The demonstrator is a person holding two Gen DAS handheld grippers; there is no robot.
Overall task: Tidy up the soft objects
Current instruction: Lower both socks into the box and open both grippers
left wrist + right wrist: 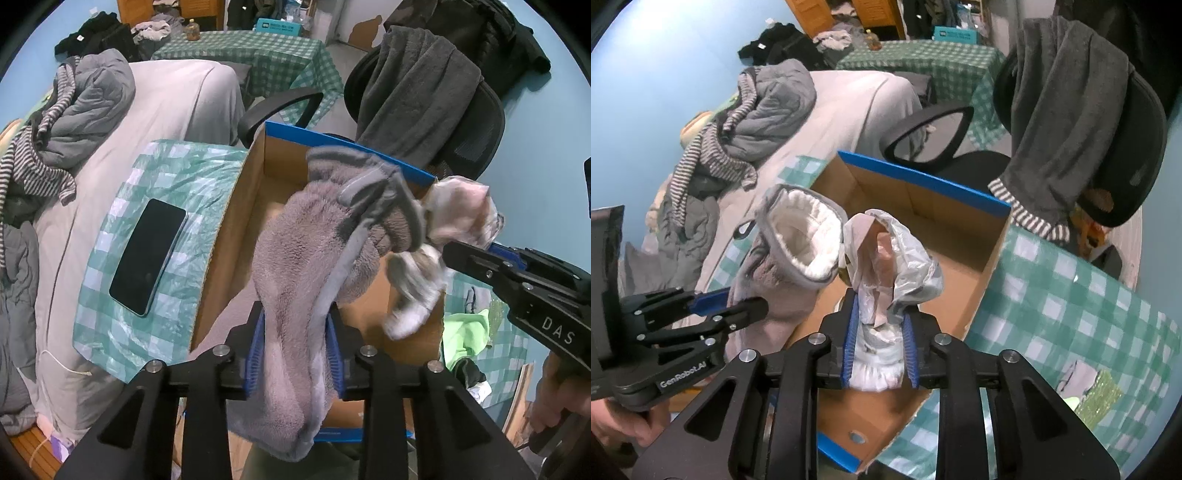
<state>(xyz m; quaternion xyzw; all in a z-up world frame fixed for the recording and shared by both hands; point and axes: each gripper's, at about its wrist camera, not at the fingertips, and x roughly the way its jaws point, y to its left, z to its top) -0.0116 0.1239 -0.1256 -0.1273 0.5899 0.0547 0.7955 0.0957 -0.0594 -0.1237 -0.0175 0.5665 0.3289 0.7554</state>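
My left gripper (pixel 295 332) is shut on a fuzzy grey-mauve slipper boot (pixel 314 266) and holds it above an open cardboard box with a blue rim (pixel 236 229). The boot shows its white fleece lining in the right wrist view (pixel 798 243), with the left gripper (pixel 738 306) on it. My right gripper (pixel 881 332) is shut on a white and pink crumpled soft bundle (pixel 886 258), also above the box (pixel 979 266). In the left wrist view the right gripper (pixel 458 249) holds the bundle (pixel 458 214) beside the boot's cuff.
A black phone (pixel 147 254) lies on the green checked cloth (pixel 162 177) left of the box. A bed with grey and striped clothes (pixel 70 122) is on the left. An office chair with a grey towel (pixel 417 88) stands behind the box.
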